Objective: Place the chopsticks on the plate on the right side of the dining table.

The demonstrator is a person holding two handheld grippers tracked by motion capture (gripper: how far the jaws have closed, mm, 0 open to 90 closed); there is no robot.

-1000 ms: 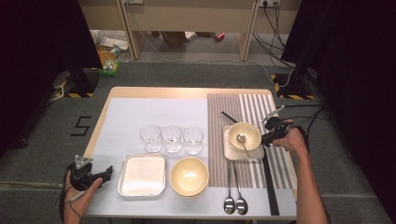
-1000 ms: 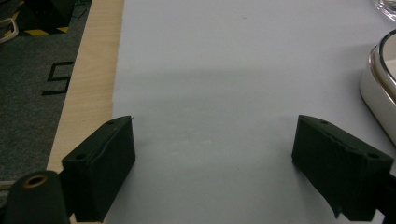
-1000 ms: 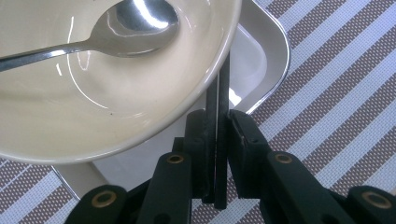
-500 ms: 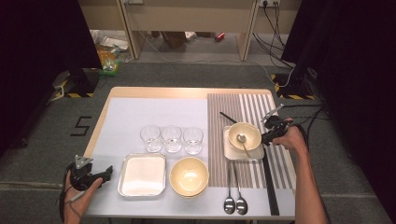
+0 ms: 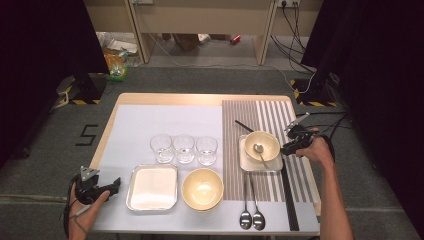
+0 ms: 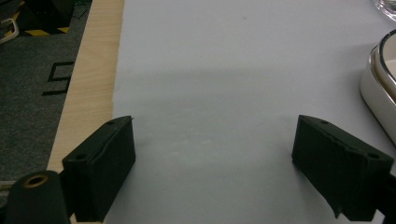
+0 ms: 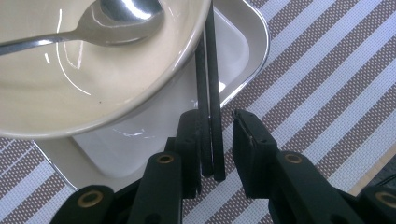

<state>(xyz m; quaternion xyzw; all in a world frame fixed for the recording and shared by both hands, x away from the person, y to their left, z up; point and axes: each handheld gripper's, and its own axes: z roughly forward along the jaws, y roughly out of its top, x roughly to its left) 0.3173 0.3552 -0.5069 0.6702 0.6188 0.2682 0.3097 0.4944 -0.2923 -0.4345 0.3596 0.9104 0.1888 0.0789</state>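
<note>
Right gripper view: the right tool (image 7: 215, 140) stood with its jaws partly apart around a pair of black chopsticks (image 7: 209, 93), which lay against the left pad with a gap to the right one, so nothing was clamped. The jaws had just been opening with the sticks between them, probably to let them go. The chopsticks ran from the striped mat (image 7: 327, 93) up across the rim of a white tray (image 7: 254, 56) and under the edge of a cream bowl (image 7: 70, 93), a placement that likely kept them propped beside the dish. A spoon (image 7: 107, 18) rested inside that bowl, handle leaning on the rim.

In the high view the right tool (image 5: 295, 142) sat at the tray's right edge, near the bench's (image 5: 165, 98) far-right side. Left of the mat, three glasses (image 5: 184, 148) stood in a row, with a second tray (image 5: 152, 187) and a larger bowl (image 5: 202, 188) in front, and two spoons (image 5: 251, 219) on the mat's near end, apparently awaiting their turn.

The left tool (image 5: 97, 187) idled at the bench's near-left corner, jaws released wide over bare surface, clear of the work.
</note>
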